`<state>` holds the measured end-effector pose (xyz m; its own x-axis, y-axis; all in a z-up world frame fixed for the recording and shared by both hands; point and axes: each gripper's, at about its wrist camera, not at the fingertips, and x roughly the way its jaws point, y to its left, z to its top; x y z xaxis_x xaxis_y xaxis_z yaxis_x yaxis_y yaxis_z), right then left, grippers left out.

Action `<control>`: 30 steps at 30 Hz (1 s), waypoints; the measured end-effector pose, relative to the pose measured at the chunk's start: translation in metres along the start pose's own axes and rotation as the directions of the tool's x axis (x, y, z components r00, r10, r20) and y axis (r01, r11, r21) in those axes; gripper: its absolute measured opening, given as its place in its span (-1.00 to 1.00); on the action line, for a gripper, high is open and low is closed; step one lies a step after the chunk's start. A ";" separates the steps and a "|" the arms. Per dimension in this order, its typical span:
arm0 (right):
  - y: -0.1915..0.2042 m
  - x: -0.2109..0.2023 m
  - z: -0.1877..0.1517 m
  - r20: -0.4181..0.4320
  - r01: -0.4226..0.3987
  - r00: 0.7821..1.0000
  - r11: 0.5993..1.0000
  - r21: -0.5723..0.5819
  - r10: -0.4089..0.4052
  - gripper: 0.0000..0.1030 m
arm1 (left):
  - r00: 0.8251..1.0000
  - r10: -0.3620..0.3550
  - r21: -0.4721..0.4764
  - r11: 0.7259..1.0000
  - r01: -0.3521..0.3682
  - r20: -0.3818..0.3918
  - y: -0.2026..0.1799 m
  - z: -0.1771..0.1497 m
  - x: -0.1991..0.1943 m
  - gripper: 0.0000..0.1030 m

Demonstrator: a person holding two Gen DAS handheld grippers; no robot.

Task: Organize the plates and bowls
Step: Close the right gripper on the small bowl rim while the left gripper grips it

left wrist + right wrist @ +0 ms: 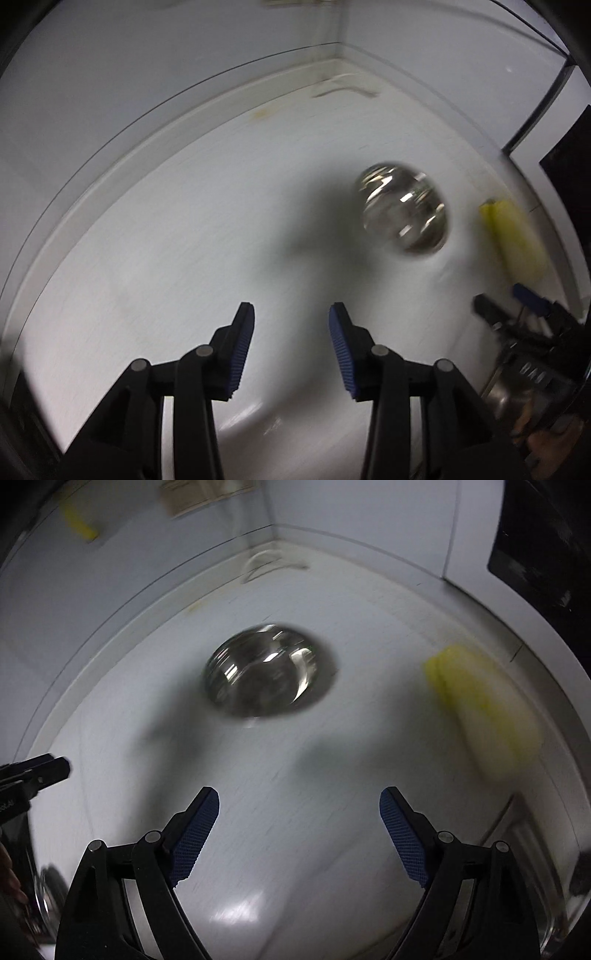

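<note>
A shiny metal bowl [264, 674] sits on the white table [332, 775], ahead of the right tool [299, 805] and well apart from it. Both tools are open and hold nothing; the left tool [291, 314] is open less wide. A yellow sponge [484, 701] lies near the right edge. Bare surface reaches to the far corner. Everything is blurred.

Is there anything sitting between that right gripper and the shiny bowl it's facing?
Nothing visible does. The right gripper is open, and only bare white surface lies between it and the bowl. The yellow sponge sits off to the right, apart from the bowl, and the left gripper is off to the left.
</note>
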<state>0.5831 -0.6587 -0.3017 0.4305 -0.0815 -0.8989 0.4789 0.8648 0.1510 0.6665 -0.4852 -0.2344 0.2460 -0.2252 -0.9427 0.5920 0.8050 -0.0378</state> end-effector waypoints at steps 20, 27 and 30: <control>-0.037 0.094 0.089 -0.039 -0.029 0.999 0.996 0.090 0.032 0.66 | 0.984 -0.005 -0.071 0.997 -0.008 -0.177 -0.066 0.083 0.144 -0.21; -0.029 0.105 0.083 -0.067 -0.066 0.995 0.995 0.079 0.071 -0.63 | 0.992 -0.018 -0.047 0.999 0.012 -0.122 -0.071 0.084 0.147 -0.76; -0.013 0.096 0.077 -0.071 -0.046 0.996 0.999 0.030 0.048 -0.79 | 0.996 0.021 -0.008 1.000 -0.021 -0.088 -0.073 0.073 0.133 -0.76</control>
<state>0.6772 -0.7157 -0.3587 0.3972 -0.0044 -0.9177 0.4812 0.8525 0.2042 0.7123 -0.6136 -0.3329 0.1900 -0.1596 -0.9687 0.5806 0.8139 -0.0202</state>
